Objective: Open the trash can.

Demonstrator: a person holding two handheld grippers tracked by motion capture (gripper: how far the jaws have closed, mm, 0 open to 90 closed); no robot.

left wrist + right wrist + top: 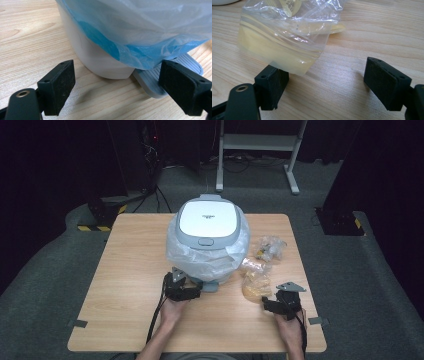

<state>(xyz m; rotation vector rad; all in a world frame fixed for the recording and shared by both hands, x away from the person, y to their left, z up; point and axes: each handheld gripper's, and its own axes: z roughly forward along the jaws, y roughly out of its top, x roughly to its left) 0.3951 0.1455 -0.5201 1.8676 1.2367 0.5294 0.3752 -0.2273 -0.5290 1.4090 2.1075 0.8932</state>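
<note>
A white pedal bin (207, 222) with a grey-rimmed lid stands at the table's middle, lined with a bluish plastic bag (150, 32) that hangs over its wall. Its grey ribbed pedal (160, 75) juts out at the base. My left gripper (192, 292) is open, its jaws low at the bin's foot, the pedal by the right jaw. A clear bag with yellow contents (279, 42) lies right of the bin (255, 280). My right gripper (267, 305) is open just short of that bag, whose corner overlaps the left jaw.
A second crumpled clear bag (270, 247) lies farther back on the right of the wooden table (125, 270). Behind the table stands a white metal frame (257, 145). Dark floor surrounds the table, with taped marks at its corners.
</note>
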